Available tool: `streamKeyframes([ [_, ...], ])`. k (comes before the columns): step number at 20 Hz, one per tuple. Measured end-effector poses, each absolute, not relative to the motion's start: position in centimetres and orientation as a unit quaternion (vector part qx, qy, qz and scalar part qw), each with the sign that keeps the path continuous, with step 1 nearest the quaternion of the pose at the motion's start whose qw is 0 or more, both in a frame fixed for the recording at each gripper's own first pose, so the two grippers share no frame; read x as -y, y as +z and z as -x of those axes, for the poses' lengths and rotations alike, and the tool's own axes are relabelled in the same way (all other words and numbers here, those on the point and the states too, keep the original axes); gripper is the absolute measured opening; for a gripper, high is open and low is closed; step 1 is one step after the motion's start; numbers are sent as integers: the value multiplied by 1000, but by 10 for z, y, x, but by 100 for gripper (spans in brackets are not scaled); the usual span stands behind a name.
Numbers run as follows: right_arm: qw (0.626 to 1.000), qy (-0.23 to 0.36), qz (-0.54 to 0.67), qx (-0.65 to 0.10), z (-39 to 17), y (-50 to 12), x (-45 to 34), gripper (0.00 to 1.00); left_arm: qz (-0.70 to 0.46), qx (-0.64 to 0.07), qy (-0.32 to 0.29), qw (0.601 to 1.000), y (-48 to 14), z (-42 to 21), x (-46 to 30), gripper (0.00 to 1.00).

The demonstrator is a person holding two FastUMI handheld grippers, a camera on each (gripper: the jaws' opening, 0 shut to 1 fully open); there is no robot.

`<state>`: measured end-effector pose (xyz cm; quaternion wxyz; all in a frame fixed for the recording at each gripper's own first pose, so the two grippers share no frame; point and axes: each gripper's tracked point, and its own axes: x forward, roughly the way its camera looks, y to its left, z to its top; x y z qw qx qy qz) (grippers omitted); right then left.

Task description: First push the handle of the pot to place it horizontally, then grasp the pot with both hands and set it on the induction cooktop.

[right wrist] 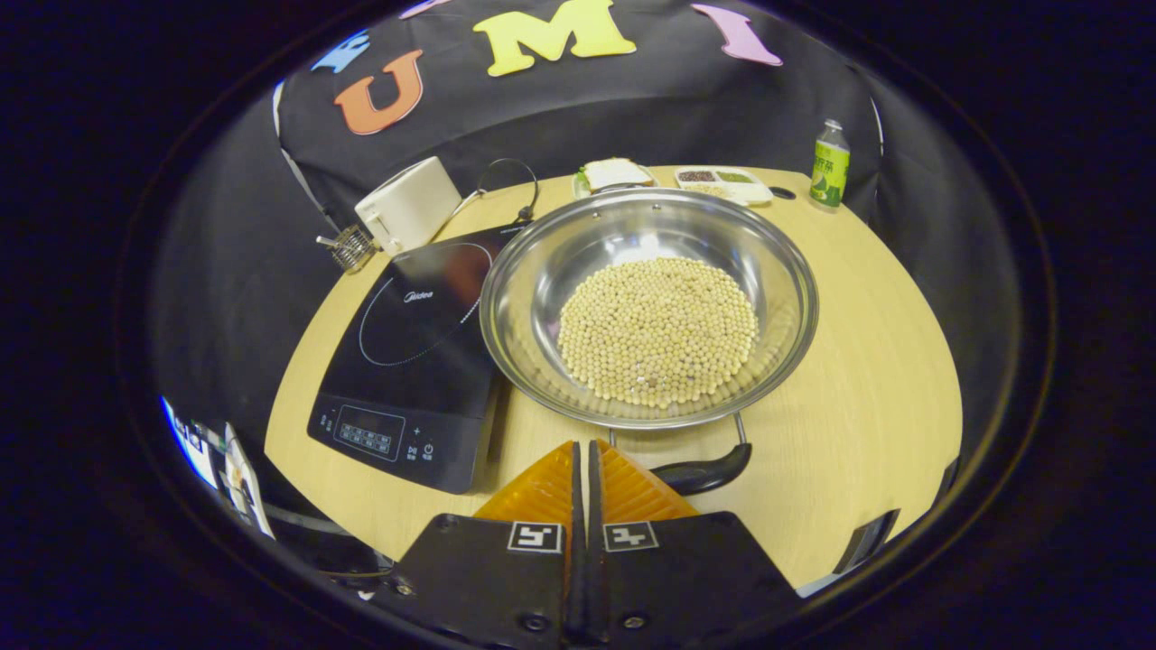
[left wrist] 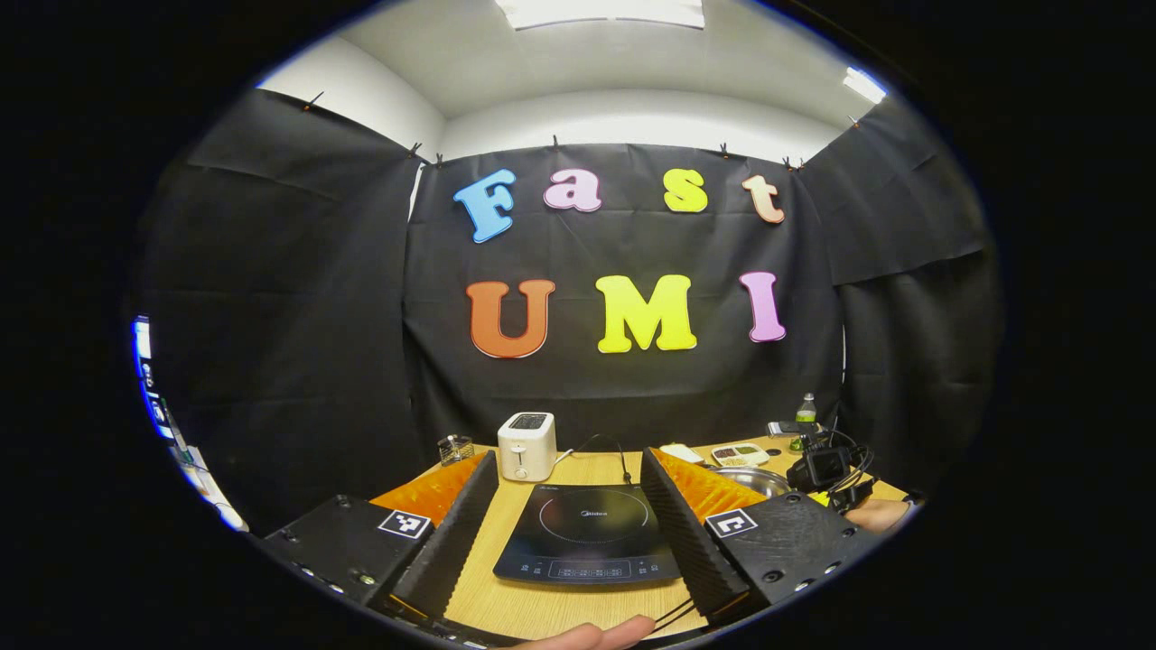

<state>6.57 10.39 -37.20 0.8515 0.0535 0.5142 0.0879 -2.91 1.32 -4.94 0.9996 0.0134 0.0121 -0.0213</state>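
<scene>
One brand, Midea, marks the induction cooktop.

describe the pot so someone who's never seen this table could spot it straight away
On the round wooden table, look just right of the black induction cooktop. The pot is the wide, shallow steel pan whose rim overlaps the cooktop's edge. Unlike anything nearby, it holds a heap of pale beans and has a dark handle at its near side.

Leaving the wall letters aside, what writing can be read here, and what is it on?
"Midea": brand mark on the induction cooktop, beside its heating ring.
Control panel on the cooktop's front edge: markings too small to read.
Bottle at the table's far edge: print too small to read.
</scene>
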Motion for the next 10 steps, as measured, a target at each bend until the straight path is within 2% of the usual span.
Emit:
streamKeyframes([
  [1, 851, 89, -52, -515, -65, -372, -102, 1, -13, -11, -23, 1000, -49, 29, -12, 94],
  [2, 851, 90, -50, -515, -65, -373, -100, 4, -12, -10, -25, 1000, -48, 30, -11, 95],
  [3, 851, 90, -48, -515, -65, -373, -98, 1, -11, -9, -25, 1000, -48, 30, -11, 95],
  [4, 851, 89, -47, -516, -65, -374, -96, 4, -11, -10, -26, 1000, -48, 29, -11, 95],
  [5, 850, 90, -45, -518, -65, -375, -94, 1, -10, -11, -26, 1000, -49, 29, -10, 95],
  [10, 841, 100, -45, -529, -65, -377, -81, 4, -6, -11, -20, 1000, -52, 28, -15, 95],
])
